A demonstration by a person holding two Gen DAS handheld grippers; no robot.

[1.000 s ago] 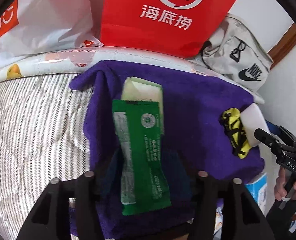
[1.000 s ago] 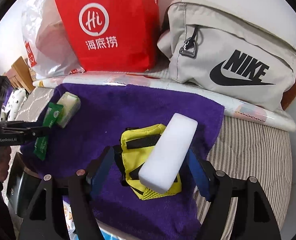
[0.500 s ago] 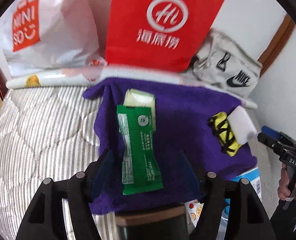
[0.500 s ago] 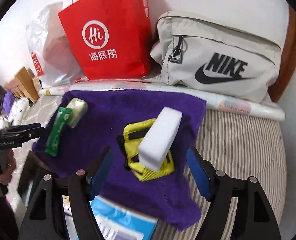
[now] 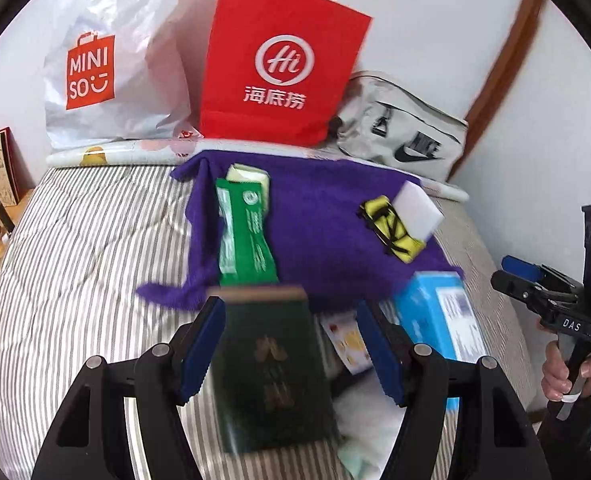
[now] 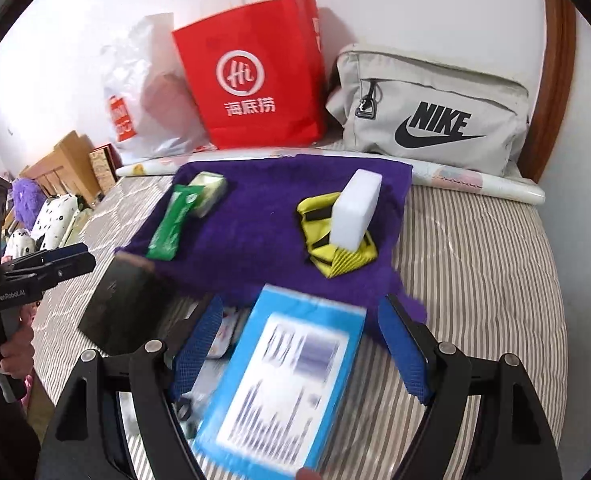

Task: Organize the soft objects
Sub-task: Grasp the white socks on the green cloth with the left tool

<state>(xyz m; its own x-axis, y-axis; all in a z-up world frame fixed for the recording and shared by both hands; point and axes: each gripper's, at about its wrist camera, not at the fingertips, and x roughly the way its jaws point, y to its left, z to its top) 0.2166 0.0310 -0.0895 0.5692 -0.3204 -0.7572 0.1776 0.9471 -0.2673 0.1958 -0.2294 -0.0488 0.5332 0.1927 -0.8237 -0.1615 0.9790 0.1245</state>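
I hold my left gripper point(image 5: 291, 344) above the near part of the striped bed point(image 5: 87, 248), its blue-padded fingers spread wide with nothing pinched; a dark green booklet point(image 5: 271, 368) lies on the bed under the gap between them. My right gripper point(image 6: 299, 344) is likewise spread, empty, above a light blue box point(image 6: 283, 376) that lies at the near edge of the purple towel point(image 6: 255, 220).

The soft things sit farther away on that towel. On its left part a green packet point(image 5: 247, 236) lies lengthwise, its far end overlapping a pale wrapped sponge point(image 5: 251, 176). On the right part a white foam block point(image 6: 355, 212) leans tilted on a yellow pouch with black straps point(image 6: 327, 248), touching it. The two pairs are well apart.

Beyond the towel, against the wall, stand a white plastic Miniso bag point(image 5: 107, 68) on the left, a red paper bag point(image 5: 279, 68) in the middle, and a grey Nike bag point(image 6: 435, 120) on the right. A long patterned roll point(image 6: 475, 180) lies across the bed between these bags and the towel's far edge.
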